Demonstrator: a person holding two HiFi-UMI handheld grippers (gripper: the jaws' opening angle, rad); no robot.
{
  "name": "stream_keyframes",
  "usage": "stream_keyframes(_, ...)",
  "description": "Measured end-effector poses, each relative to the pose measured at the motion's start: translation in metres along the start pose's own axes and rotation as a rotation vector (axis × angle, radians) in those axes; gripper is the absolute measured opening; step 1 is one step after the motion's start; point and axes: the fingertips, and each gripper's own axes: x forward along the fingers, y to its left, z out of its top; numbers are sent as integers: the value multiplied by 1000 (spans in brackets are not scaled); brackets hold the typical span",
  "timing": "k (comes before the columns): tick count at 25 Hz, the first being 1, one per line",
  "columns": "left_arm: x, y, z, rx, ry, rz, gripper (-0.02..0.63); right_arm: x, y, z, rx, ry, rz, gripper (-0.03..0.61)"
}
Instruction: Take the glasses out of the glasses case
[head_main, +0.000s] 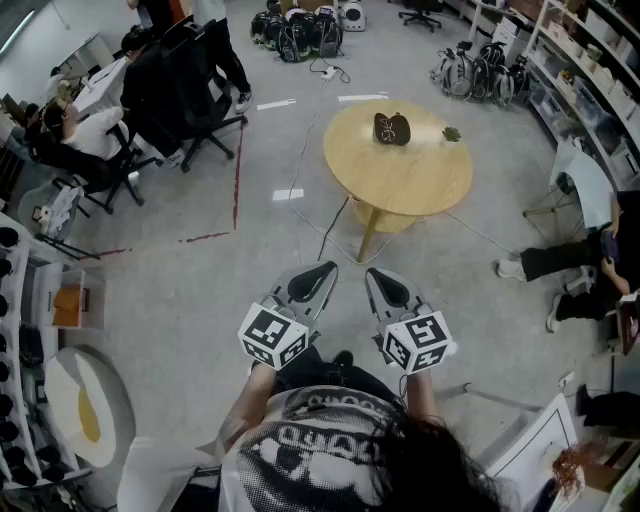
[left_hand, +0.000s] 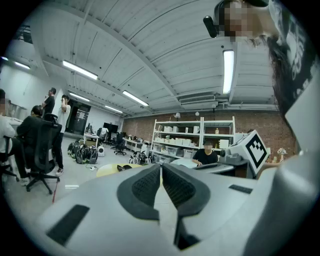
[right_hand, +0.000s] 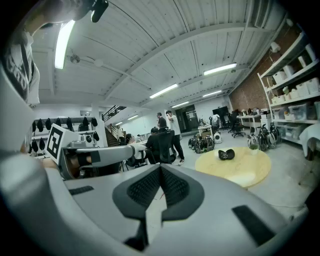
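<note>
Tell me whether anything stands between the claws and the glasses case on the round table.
Nothing visible does. The case lies on the table, well ahead of the left claw and right claw, both shut and empty. Only floor with a thin cable lies between; a small green thing sits beside the case, apart.

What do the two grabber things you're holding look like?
Each is pale grey plastic, narrowing to a rounded nose. The left gripper and right gripper have black, bumpy-textured pads on their jaws. Each carries a white cube with black square markers. The person wears a black-and-white printed top.
</note>
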Motion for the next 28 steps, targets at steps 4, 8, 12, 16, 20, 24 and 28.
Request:
stream_keyframes(4,2,3,-1,-1,3,11,21,1,-3,2,24,-16,4,-5)
stream_keyframes(8,1,4,-4,-2,10,18,21,-1,-2,-1,30,-17,6,-3)
stream_keyframes(12,1,7,-9,-6,25,15,21,0,-7,-5,48,-16,-3,-3)
stream_keyframes(16,5,8,-12,-11,41,2,21,-2,-13,-5,78,-26,-17,-3)
stream_keyframes(20,19,12,-13,-15,46,-11,21,-1,-25,-7,97,-20,-36,-3)
stream_keyframes(24,32,14,-17,-21,64,-31,21,6,-34,-13,130,-13,-38,-3)
stream_keyframes(28,59,26,-15,-16,65,-31,21,26,-59,-4,129,-6,-29,-3)
